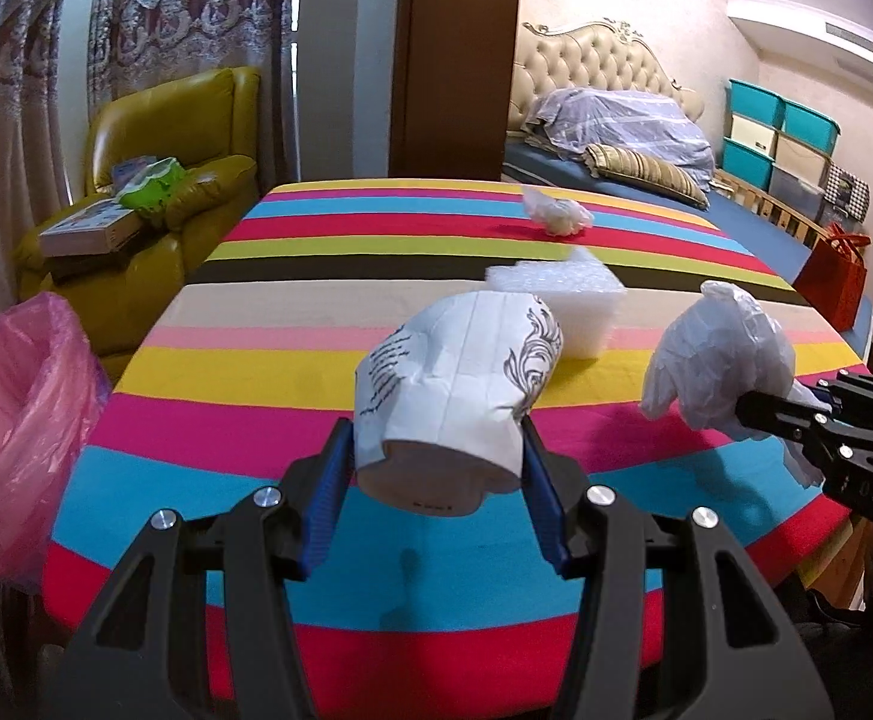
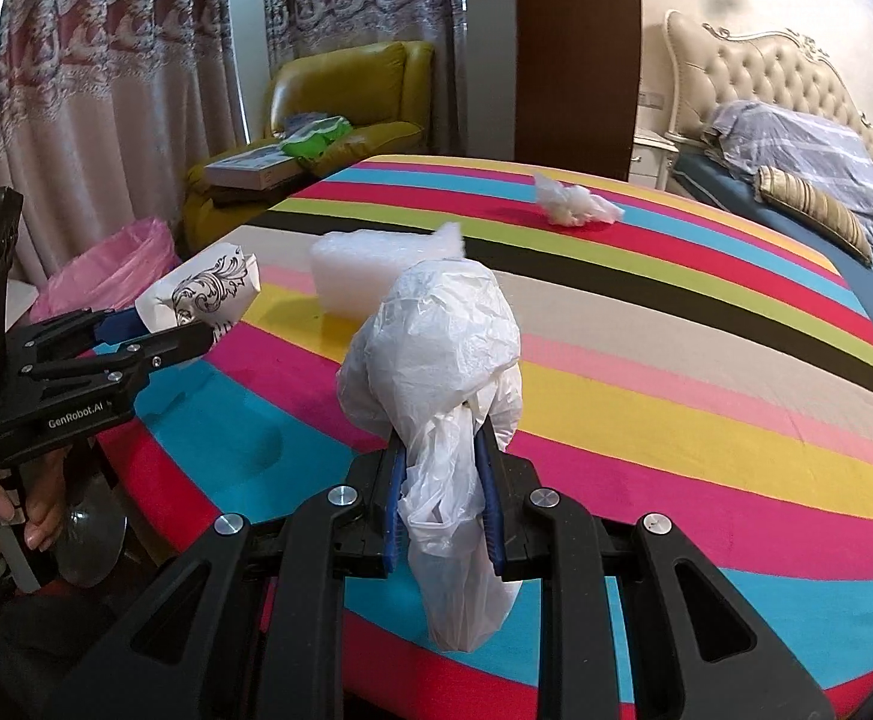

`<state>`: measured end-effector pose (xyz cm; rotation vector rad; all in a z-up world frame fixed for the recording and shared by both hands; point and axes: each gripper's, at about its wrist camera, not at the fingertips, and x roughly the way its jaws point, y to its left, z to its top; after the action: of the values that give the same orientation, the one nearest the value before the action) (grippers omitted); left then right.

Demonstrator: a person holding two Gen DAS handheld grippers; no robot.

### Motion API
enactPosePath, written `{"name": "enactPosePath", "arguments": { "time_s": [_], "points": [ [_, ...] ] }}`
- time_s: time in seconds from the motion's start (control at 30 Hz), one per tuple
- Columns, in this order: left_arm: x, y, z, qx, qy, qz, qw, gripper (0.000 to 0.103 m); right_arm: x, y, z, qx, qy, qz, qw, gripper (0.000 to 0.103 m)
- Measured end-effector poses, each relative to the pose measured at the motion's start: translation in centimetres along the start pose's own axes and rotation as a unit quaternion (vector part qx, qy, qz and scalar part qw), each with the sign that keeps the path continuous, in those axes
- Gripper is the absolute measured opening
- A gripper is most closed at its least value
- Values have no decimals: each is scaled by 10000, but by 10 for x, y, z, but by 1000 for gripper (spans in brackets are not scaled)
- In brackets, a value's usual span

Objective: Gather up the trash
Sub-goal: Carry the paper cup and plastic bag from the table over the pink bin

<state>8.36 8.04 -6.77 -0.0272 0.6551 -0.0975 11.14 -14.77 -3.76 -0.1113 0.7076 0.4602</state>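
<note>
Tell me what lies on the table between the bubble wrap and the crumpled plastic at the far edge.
Nothing: only bare striped tablecloth between the bubble wrap and the crumpled plastic, clearest in the right wrist view.

Crumpled paper cup (image 1: 460, 372), thin crinkled plastic bag (image 2: 436, 360), matt striped cloth tablecloth (image 1: 256, 324).

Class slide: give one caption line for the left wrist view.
Left gripper holds a paper cup over the striped table; pink bin bag waits at left.

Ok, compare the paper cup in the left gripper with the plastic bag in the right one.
The paper cup is stiff, printed with black scrollwork and dented; the plastic bag is plain, translucent white and crumpled. The cup spreads the left gripper wide; the bag lets the right gripper close almost fully. Both are held above the striped table.
</note>
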Motion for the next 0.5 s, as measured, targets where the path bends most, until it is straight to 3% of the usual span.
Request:
{"name": "enactPosePath", "arguments": {
  "time_s": [0.27,0.5],
  "points": [
    [-12,27,-4,-226,-78,142,9996,52,7,29,11,-435,33,106,9990,23],
    [-41,73,-1,-583,-385,524,9962,52,15,74,37,-963,27,618,9934,23]
  ]
}}
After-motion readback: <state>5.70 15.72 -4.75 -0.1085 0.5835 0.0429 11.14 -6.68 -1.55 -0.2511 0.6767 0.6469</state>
